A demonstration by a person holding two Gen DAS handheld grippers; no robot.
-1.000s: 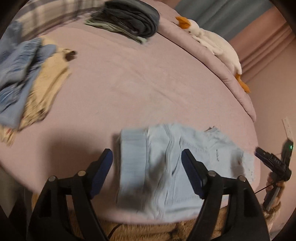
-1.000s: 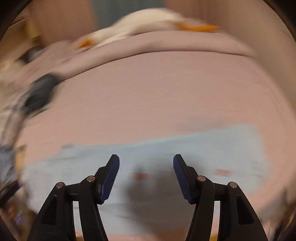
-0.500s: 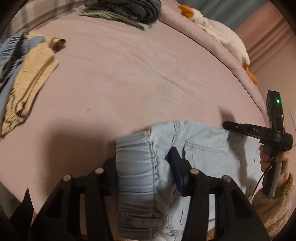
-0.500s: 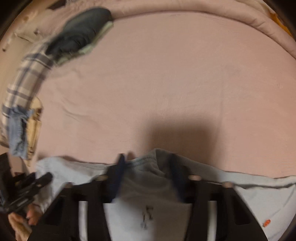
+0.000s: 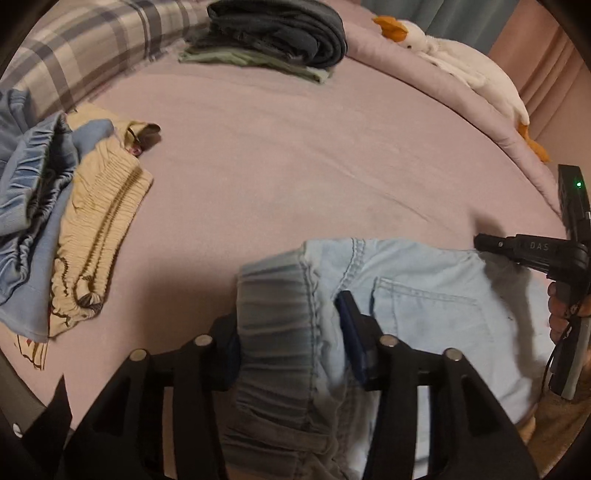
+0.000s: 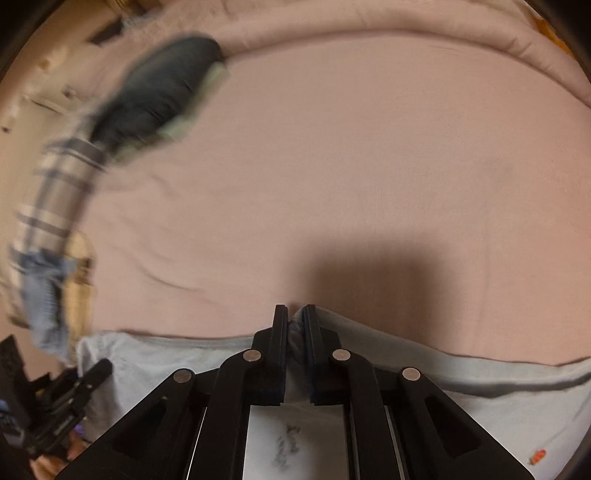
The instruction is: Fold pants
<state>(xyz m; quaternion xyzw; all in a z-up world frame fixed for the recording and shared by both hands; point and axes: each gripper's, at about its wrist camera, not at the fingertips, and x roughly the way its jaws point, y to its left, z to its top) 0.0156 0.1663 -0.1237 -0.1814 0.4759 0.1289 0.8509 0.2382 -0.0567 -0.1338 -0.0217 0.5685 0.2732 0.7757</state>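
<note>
Light blue denim pants (image 5: 424,295) lie on the pink bed near its front edge. My left gripper (image 5: 288,332) is shut on their gathered elastic waistband (image 5: 273,314), which bunches up between the fingers. My right gripper (image 6: 294,325) is shut on a pinch of the pants' far edge (image 6: 406,343); the cloth spreads flat to both sides. The right gripper also shows in the left wrist view (image 5: 532,251), at the pants' right side. The left gripper shows at the lower left of the right wrist view (image 6: 74,387).
A crumpled pile of blue and cream garments (image 5: 66,221) lies at the left. A folded dark stack (image 5: 280,33) sits at the far side by a plaid pillow (image 5: 92,48). A white plush goose (image 5: 461,62) lies along the far right edge.
Both grippers were open above the pants a second ago. They came down and shut, the left on the waistband, the right on the far edge.
</note>
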